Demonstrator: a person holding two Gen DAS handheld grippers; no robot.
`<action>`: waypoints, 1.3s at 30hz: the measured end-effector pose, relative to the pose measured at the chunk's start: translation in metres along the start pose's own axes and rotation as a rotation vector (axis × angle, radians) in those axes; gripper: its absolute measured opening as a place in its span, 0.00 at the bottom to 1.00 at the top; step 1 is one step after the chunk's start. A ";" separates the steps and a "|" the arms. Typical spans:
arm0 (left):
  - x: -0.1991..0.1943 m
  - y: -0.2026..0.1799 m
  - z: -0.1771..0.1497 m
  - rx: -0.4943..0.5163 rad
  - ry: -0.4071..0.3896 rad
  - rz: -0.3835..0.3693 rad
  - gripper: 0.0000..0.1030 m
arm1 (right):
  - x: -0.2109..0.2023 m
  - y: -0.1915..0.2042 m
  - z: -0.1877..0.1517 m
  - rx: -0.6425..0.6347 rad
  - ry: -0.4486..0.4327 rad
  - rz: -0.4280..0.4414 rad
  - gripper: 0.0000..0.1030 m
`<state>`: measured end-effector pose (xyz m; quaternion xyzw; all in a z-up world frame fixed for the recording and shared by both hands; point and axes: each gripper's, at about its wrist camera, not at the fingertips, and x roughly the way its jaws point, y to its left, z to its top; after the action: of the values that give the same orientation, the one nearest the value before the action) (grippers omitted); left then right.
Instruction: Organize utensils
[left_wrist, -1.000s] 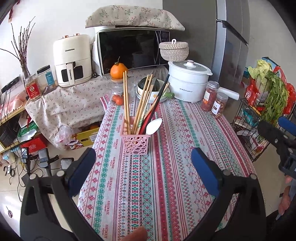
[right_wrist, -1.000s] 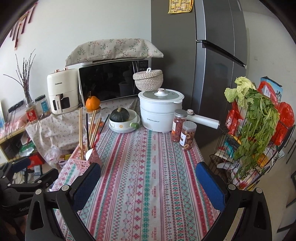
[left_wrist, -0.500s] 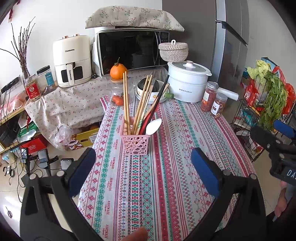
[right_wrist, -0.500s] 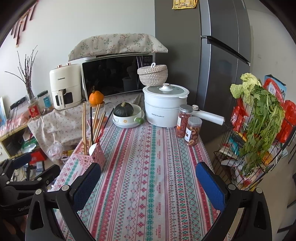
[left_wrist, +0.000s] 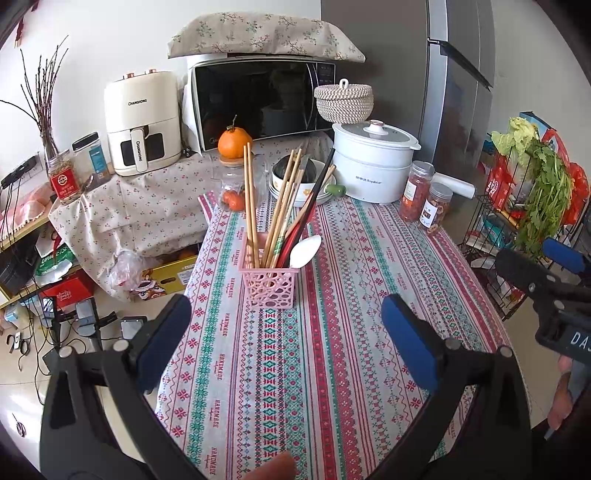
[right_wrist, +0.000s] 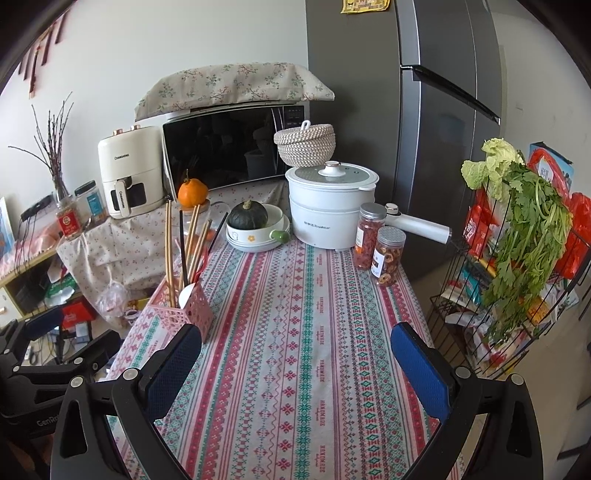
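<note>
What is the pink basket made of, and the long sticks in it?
The pink basket looks like matte plastic: moulded walls full of round holes. Most chopsticks look like bare wood or bamboo, being pale tan; the dark ones can't be told.

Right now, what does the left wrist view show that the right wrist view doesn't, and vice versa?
Only left wrist: the white spoon's bowl in full, leaning out of the pink basket, and the floor clutter of cables beside the table.

Only right wrist: the dark green squash in the white dish, clear of the chopsticks, and the yellow note on the fridge.

Both: the basket of chopsticks, the white cooker, two jars, the orange, and an open, empty claw up front, left and right.
</note>
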<state>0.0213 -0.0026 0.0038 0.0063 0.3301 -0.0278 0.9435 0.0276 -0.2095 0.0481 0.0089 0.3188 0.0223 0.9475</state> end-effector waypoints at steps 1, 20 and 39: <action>0.000 0.000 0.000 0.000 0.000 0.000 0.99 | 0.000 0.000 0.000 0.000 0.000 0.000 1.00; -0.002 -0.007 -0.001 0.023 -0.005 -0.019 0.99 | 0.003 -0.001 -0.004 0.005 0.014 -0.007 1.00; 0.001 -0.004 -0.002 0.018 0.020 -0.043 0.99 | 0.009 -0.003 -0.005 0.011 0.034 -0.007 1.00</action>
<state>0.0207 -0.0071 0.0018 0.0080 0.3393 -0.0511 0.9393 0.0318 -0.2124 0.0388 0.0126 0.3350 0.0175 0.9420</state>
